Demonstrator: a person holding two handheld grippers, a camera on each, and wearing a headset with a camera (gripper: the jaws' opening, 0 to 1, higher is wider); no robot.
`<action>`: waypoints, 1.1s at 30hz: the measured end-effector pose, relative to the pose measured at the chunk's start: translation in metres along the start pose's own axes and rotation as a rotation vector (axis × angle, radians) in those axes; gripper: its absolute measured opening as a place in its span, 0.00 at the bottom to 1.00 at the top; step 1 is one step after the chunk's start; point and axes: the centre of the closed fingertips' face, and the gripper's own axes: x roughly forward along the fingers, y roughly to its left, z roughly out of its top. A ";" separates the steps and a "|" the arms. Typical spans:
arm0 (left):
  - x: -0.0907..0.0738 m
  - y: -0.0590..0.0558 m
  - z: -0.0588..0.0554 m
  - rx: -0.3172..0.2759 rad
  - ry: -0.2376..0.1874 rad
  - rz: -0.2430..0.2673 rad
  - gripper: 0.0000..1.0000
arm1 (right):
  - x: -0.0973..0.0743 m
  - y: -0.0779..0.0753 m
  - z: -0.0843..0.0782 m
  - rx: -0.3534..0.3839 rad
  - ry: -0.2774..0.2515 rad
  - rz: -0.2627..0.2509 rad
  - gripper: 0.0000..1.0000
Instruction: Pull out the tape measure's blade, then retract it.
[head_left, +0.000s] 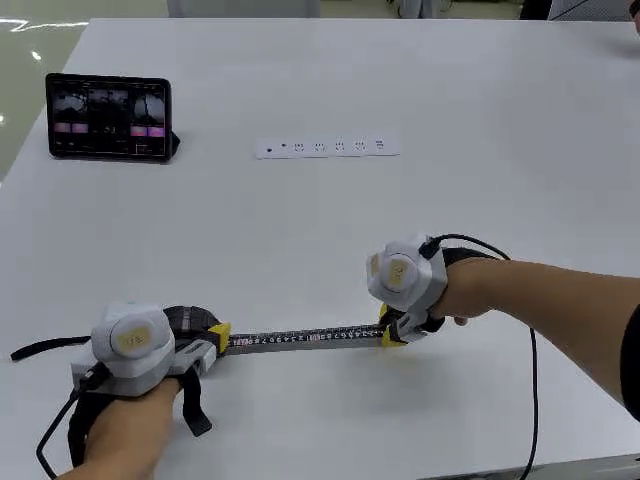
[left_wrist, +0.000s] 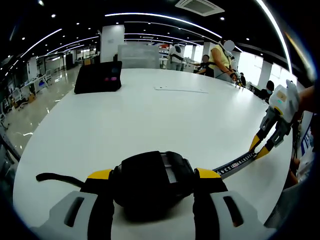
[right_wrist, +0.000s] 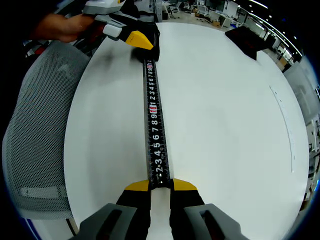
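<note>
A black tape measure case (left_wrist: 152, 182) rests on the white table (head_left: 330, 230), and my left gripper (left_wrist: 155, 175) is shut on it. In the head view the case (head_left: 192, 325) sits at the lower left under the left gripper (head_left: 205, 345). Its black blade (head_left: 305, 339) with white numbers runs out to the right along the table. My right gripper (right_wrist: 160, 185) is shut on the blade's end (right_wrist: 159, 172). The blade (right_wrist: 152, 110) stretches straight from it to the case (right_wrist: 145, 45). The right gripper (head_left: 395, 332) is at the centre right.
A dark tablet (head_left: 108, 117) stands propped at the far left of the table. A white power strip (head_left: 327, 148) lies flat near the middle back. A black strap (head_left: 45, 348) trails left from the case. A grey mesh chair (right_wrist: 37, 135) stands beside the table's near edge.
</note>
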 end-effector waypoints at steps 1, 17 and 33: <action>0.000 0.000 0.000 0.000 0.000 0.000 0.60 | 0.000 0.000 0.000 0.000 0.001 0.000 0.10; 0.000 0.000 -0.002 0.002 0.012 0.002 0.60 | 0.003 0.001 0.004 0.003 0.014 0.000 0.10; -0.002 -0.001 -0.001 0.003 0.018 0.001 0.60 | 0.003 0.002 0.009 0.028 0.015 -0.008 0.10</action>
